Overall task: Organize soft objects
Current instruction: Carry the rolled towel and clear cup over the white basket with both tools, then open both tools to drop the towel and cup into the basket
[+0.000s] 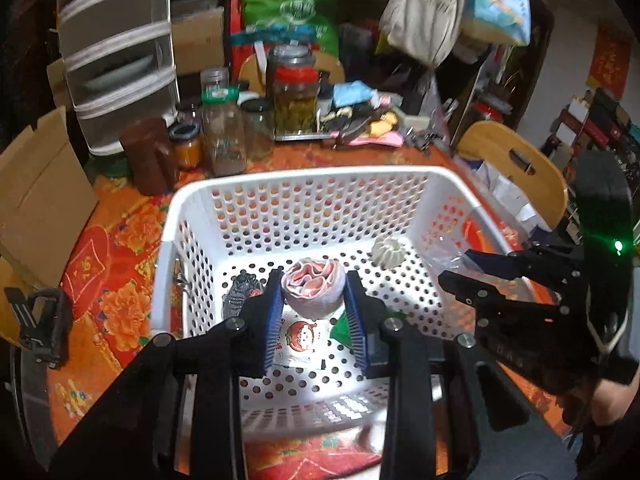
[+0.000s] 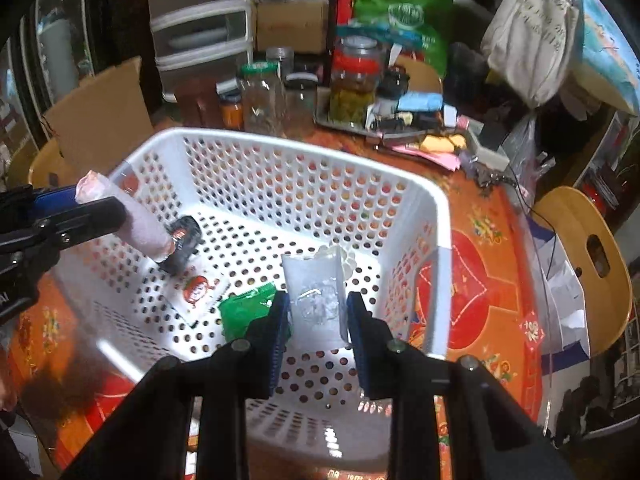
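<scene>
A white perforated basket [image 1: 168, 240] [image 2: 436, 208] stands on the orange flowered tablecloth. My left gripper [image 1: 314, 300] is shut on a rolled pink and white cloth [image 1: 314, 290], held over the basket; the right wrist view shows that roll [image 2: 140, 220] at the left. My right gripper [image 2: 318, 308] is shut on a clear plastic bag [image 2: 316, 292] above the basket's floor. In the left wrist view the right gripper [image 1: 472, 272] reaches in from the right. On the basket floor lie a dark glove [image 1: 240, 292], a cartoon packet [image 2: 198, 288], a green packet [image 2: 248, 308] and a white ribbed object [image 1: 386, 254].
Glass jars [image 1: 224, 136] [image 2: 352, 84], a brown container [image 1: 150, 156] and a tray of small items [image 1: 360, 124] crowd the table's far side. Cardboard [image 1: 40, 196] leans at the left. A wooden chair back [image 2: 592, 264] stands at the right. A black clip [image 1: 38, 320] sits left of the basket.
</scene>
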### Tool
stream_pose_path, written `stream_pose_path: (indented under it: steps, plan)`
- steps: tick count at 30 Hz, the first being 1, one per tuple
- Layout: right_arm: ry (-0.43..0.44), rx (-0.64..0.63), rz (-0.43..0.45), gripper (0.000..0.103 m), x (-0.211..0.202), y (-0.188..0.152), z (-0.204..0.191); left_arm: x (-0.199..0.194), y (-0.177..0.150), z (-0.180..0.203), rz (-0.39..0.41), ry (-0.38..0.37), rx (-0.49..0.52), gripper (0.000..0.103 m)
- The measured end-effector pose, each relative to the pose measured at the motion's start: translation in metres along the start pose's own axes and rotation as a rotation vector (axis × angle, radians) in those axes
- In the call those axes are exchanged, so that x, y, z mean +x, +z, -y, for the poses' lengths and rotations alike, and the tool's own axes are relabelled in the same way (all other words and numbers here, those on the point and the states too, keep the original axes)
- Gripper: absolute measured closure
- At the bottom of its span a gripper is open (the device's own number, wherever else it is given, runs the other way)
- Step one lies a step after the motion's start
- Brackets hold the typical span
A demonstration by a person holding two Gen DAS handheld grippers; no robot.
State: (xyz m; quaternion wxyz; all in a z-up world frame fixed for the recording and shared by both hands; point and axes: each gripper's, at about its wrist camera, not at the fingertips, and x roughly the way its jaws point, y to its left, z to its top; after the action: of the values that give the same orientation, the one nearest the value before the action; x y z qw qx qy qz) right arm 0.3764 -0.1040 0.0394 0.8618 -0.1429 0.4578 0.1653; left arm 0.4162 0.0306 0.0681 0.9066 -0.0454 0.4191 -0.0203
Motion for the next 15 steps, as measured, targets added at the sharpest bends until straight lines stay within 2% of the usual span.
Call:
stream_pose_path:
  steps: [6, 15]
  plan:
    - [-0.028, -0.049, -0.074, 0.075, 0.026, 0.005, -0.008, 0.034, 0.001, 0.0, -0.059, -0.002, -0.016, 0.075]
    - [-0.035, -0.064, -0.094, 0.074, 0.037, 0.006, -0.009, 0.056, -0.005, -0.008, -0.1, -0.017, -0.047, 0.074]
